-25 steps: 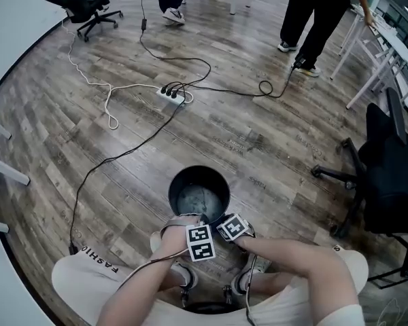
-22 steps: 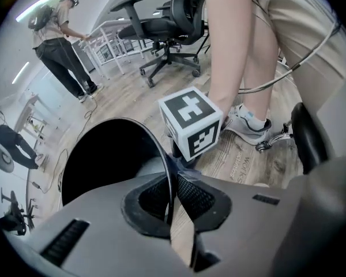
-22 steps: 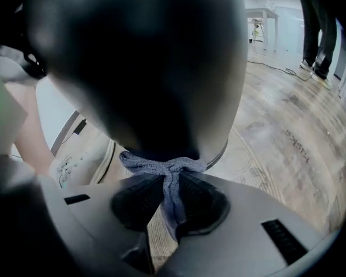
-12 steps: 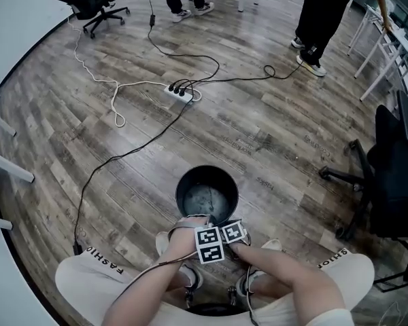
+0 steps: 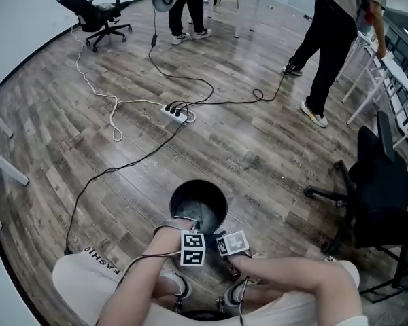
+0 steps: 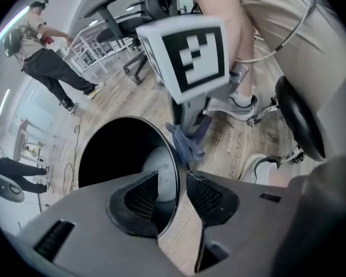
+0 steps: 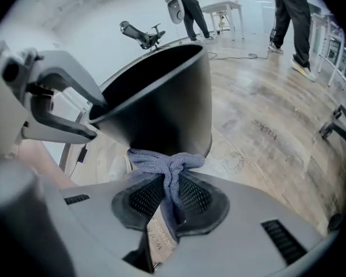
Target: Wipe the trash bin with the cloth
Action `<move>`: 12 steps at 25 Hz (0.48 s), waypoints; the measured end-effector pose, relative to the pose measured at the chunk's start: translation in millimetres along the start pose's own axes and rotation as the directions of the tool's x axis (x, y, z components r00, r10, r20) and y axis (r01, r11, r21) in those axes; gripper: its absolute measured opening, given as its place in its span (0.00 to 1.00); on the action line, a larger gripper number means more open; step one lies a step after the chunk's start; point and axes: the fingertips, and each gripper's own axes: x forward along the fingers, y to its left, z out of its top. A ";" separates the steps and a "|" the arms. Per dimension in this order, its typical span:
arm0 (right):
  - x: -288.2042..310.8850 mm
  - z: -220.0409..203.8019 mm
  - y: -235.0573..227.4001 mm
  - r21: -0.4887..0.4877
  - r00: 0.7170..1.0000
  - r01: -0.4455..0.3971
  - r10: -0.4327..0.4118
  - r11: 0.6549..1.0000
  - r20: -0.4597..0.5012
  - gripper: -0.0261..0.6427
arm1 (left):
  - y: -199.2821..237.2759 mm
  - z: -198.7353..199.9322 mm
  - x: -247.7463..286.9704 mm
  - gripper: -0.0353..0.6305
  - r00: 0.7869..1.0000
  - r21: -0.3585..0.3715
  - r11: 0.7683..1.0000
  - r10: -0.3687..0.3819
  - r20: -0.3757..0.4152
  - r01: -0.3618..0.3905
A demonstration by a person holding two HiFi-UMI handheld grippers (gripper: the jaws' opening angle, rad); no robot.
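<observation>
The left gripper [image 6: 172, 198] view shows its jaws spread, just opened, astride the near rim of the bin [image 6: 174, 154] without pressing it. The right gripper [image 7: 171, 199] view shows its jaws pinching the grey cloth [image 7: 167, 161] just beside the bin's outer wall. The head view shows neither grip, only the bin upright on the floor [image 5: 258, 148].

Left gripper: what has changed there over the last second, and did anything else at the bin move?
The left gripper has just been opening its jaws. It has let go of the trash bin, whose rim now stands between the pads with a gap. Unchanged: the right gripper stays shut on the cloth at the bin's outer wall, and the bin stands upright in the same spot.
</observation>
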 end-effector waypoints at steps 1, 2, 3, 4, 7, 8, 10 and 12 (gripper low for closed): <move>-9.7 4.6 2.2 -0.012 1.000 0.001 -0.001 1.000 0.007 0.15 | -2.4 -5.4 2.7 0.27 1.000 0.010 1.000 0.004 -0.018 -0.003; -19.6 8.4 3.8 -0.022 1.000 0.007 -0.007 1.000 0.006 0.15 | -3.8 -10.0 6.2 0.27 0.999 0.015 1.000 0.010 -0.033 -0.010; -29.9 10.7 5.1 -0.032 1.000 0.017 -0.017 0.999 -0.006 0.15 | -4.4 -13.7 10.0 0.27 0.999 0.012 1.000 0.018 -0.043 -0.018; -40.0 11.2 7.5 -0.044 0.999 0.025 -0.026 0.999 -0.027 0.15 | -4.6 -16.5 14.1 0.27 0.999 0.000 1.000 0.025 -0.048 -0.025; -65.9 12.1 27.9 -0.096 0.998 -0.012 0.005 0.995 -0.065 0.15 | -3.1 -19.8 23.1 0.23 0.999 -0.060 0.997 0.035 -0.033 -0.037; -71.6 15.0 36.8 -0.117 0.998 -0.035 0.028 0.993 -0.058 0.15 | -2.1 -20.2 23.5 0.22 0.999 -0.074 0.997 0.034 -0.028 -0.036; -77.5 20.7 51.4 -0.168 0.997 -0.066 0.061 0.984 -0.037 0.15 | -3.6 -20.4 23.2 0.21 0.999 -0.088 0.996 0.022 -0.028 -0.024; -75.8 26.1 55.2 -0.222 0.998 -0.068 0.064 0.973 -0.024 0.15 | -3.3 -18.8 23.5 0.21 1.000 -0.102 0.995 0.014 -0.023 -0.016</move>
